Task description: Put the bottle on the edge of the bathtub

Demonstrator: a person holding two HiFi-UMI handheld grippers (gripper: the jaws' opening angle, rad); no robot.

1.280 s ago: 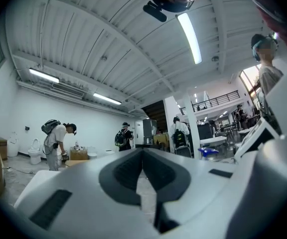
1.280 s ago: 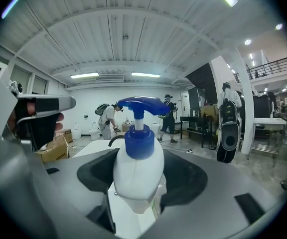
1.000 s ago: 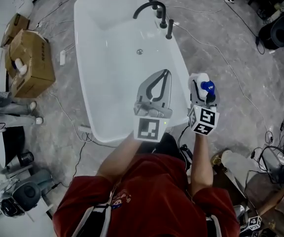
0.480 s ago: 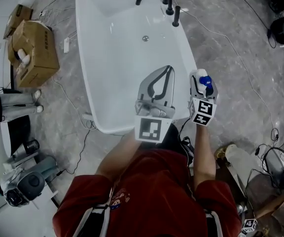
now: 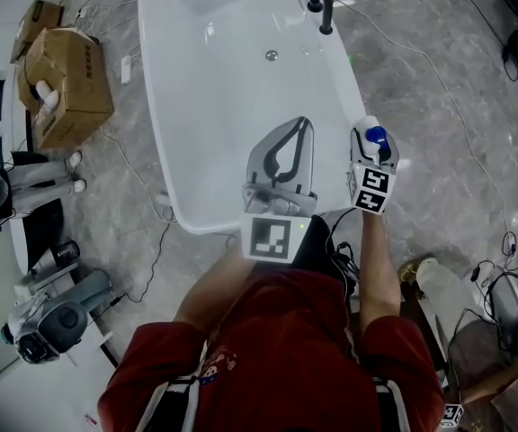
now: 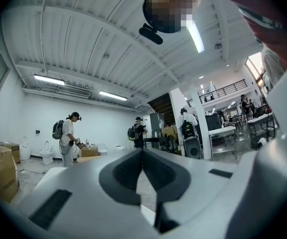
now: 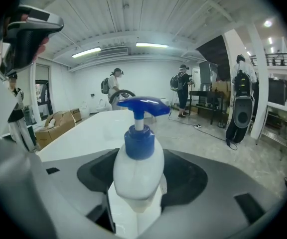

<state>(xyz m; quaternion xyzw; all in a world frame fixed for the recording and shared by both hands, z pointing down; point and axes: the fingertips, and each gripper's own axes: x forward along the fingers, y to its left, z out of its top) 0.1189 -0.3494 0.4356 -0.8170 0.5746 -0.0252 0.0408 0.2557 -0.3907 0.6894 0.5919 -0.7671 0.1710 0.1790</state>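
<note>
- Two grippers are hanging over the near end of the bathtub [image 5: 232,124].
- Right gripper [image 5: 373,148] is clamping the white bottle [image 7: 137,173] with the blue pump, its jaws spread round the body. It is holding the bottle upright at the bathtub's right rim, and I cannot tell whether the base is touching the rim.
- Left gripper [image 5: 302,131] is hovering over the bathtub's basin, jaws pressed together, carrying nothing.
</note>
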